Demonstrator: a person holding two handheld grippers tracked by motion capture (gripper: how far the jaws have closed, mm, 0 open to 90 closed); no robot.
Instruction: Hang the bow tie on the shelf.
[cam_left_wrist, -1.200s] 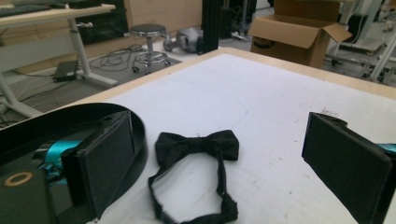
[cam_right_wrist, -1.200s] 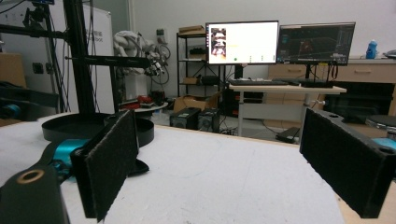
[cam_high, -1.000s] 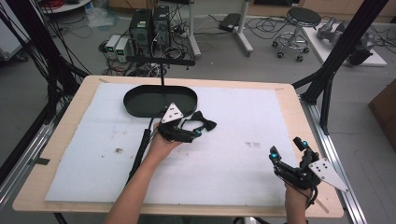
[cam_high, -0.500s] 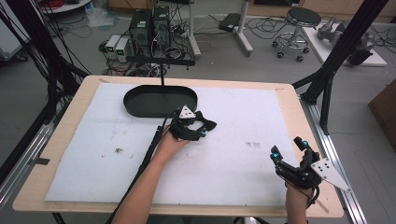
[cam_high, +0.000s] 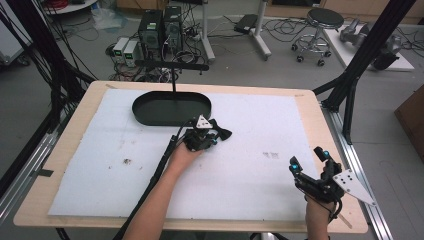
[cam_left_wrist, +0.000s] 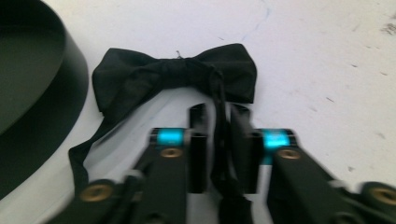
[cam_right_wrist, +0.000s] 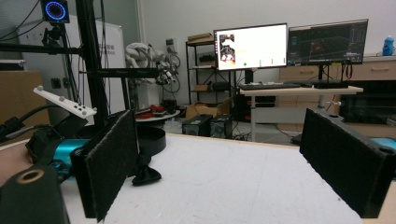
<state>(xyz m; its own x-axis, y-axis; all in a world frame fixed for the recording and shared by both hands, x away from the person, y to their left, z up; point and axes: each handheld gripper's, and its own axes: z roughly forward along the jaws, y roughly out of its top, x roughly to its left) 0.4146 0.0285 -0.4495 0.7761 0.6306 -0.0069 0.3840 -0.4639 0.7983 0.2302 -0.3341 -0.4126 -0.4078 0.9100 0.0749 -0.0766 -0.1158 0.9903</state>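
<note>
Two jaws of left gripper (cam_left_wrist: 218, 140) clenched on bow tie (cam_left_wrist: 175, 74) strap; right gripper (cam_high: 310, 167) released.

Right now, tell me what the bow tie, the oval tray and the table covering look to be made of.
Bow tie: soft black fabric, matte, creased at the knot; its strap runs between the left hand-held gripper's jaws.
Oval tray: smooth black wall with a dull sheen, probably metal or plastic.
Table covering: white, matte, scuffed sheet, possibly foam or paper, over a pale wood-look tabletop.

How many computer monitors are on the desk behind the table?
2: a bright white monitor at the desk's left and a dark monitor right beside it, seen in the right gripper view. Others may be hidden.
</note>
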